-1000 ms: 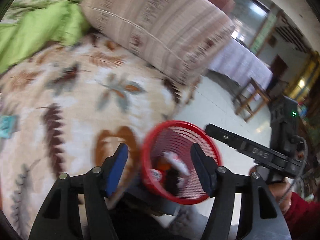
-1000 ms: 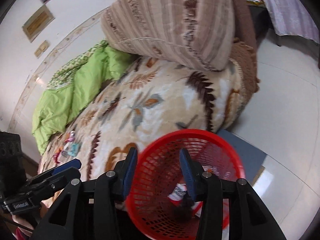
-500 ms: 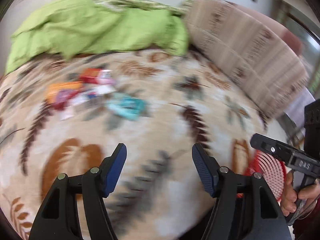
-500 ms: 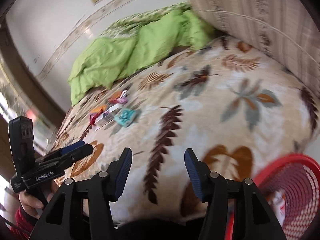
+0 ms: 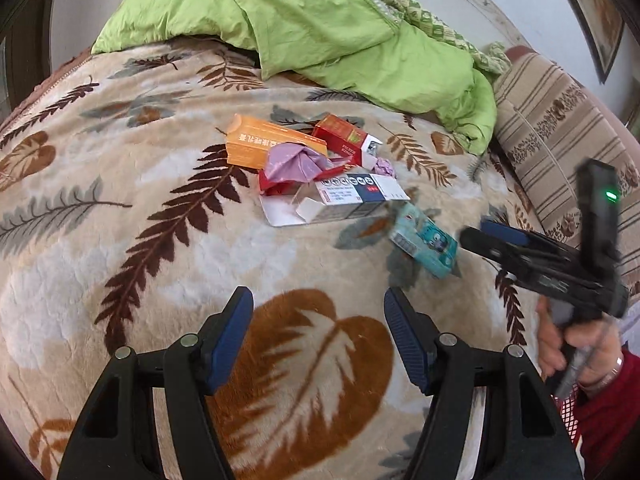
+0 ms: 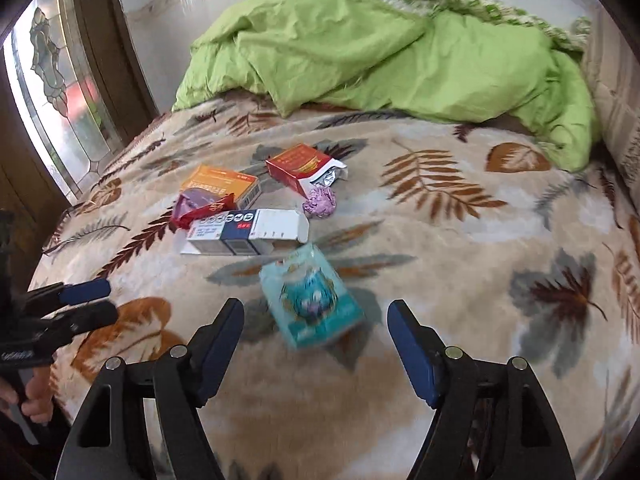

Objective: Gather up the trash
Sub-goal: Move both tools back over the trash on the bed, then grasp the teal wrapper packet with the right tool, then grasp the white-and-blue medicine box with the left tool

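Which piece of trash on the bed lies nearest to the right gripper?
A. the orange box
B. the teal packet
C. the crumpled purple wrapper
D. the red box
B: the teal packet lies just ahead of the right gripper, whose jaws are opening with nothing between them.

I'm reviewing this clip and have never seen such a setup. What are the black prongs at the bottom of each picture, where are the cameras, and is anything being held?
A person holds a hand-squeezed claw in each hand; a fisheye camera on each looks along its prongs. The left claw is open and empty. The right claw is opening, empty too, and nearest the teal box. On the leaf-patterned blanket lies trash: an orange box, a red box, a white-and-blue carton, a purple wrapper. A green quilt is bunched behind.
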A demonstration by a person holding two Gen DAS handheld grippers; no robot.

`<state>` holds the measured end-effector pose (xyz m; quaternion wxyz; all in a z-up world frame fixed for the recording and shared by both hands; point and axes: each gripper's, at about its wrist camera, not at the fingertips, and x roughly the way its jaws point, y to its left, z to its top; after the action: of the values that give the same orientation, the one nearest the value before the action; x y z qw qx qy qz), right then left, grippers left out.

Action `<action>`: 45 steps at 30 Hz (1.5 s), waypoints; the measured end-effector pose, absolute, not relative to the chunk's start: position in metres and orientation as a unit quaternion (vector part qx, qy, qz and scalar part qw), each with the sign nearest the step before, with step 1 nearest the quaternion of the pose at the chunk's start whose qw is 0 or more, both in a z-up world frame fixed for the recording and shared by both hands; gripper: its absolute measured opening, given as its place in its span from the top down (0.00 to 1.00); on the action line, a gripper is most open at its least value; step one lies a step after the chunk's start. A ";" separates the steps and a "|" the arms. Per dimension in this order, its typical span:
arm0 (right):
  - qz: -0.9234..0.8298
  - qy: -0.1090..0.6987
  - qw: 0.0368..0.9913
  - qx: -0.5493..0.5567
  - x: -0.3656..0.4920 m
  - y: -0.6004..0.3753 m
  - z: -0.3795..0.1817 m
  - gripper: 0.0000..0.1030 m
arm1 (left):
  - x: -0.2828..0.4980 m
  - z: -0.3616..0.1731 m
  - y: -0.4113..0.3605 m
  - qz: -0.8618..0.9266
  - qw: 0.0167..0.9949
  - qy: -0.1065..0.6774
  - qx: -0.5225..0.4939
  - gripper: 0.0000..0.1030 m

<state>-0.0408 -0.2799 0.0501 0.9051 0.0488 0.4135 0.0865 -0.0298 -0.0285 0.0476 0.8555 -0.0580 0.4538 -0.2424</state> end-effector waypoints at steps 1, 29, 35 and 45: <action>0.088 0.416 0.904 0.047 -0.030 -0.279 0.046 0.25 | -0.028 0.048 -0.030 -0.244 0.855 0.454 -0.058 0.35; -0.067 0.389 0.873 0.286 -0.150 -0.315 0.032 0.70 | -0.020 0.054 -0.132 -0.445 0.777 0.445 0.010 0.35; -0.078 0.368 0.878 0.295 -0.158 -0.324 0.038 0.70 | -0.013 0.079 -0.119 -0.384 0.820 0.425 0.002 0.35; -0.075 0.357 0.885 0.290 -0.160 -0.323 0.039 0.70 | 0.039 0.040 -0.176 -0.262 0.845 0.451 0.121 0.43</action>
<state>-0.1603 -0.3230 0.0392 0.8848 0.2904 0.3567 -0.0750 0.0392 -0.1763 0.0399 0.8449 0.1209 0.4506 -0.2616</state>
